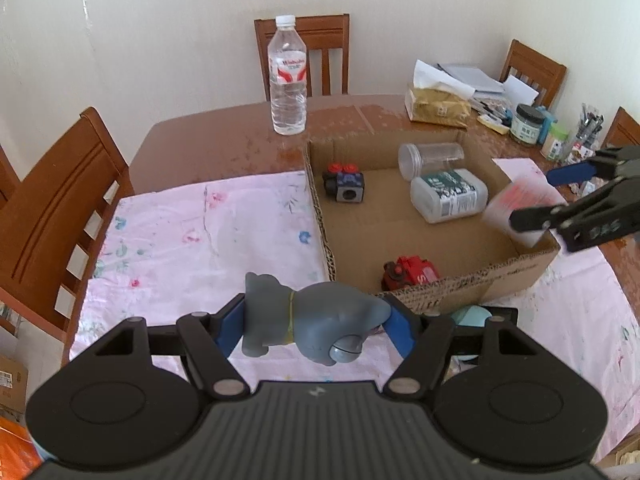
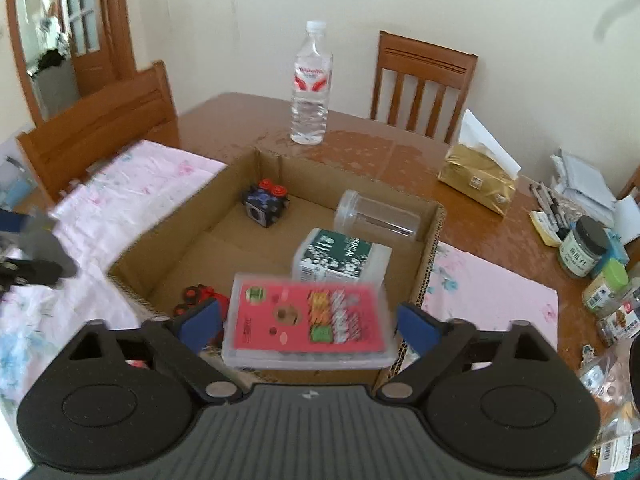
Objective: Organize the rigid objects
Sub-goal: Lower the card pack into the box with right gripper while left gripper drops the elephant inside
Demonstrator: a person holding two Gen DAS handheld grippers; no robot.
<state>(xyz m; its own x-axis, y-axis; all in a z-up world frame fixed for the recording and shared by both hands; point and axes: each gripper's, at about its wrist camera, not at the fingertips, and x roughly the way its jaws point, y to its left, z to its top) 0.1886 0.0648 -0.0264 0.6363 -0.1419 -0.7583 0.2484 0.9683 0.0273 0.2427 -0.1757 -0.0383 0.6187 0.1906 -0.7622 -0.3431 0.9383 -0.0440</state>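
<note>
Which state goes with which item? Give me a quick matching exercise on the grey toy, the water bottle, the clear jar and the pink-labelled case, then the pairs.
1. grey toy
2. water bottle
3. clear jar
4. pink-labelled case

A. on its side in the cardboard box
B. between the right gripper pads, not pressed
C. clamped in the left gripper
D. upright on the table, beyond the box

Pairs: 1-C, 2-D, 3-A, 4-B

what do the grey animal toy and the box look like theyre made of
Grey animal toy: likely moulded plastic or vinyl, matte, judging by its smooth rounded surfaces. Box: plain brown corrugated cardboard, with fluting visible along its cut top edges.
</note>
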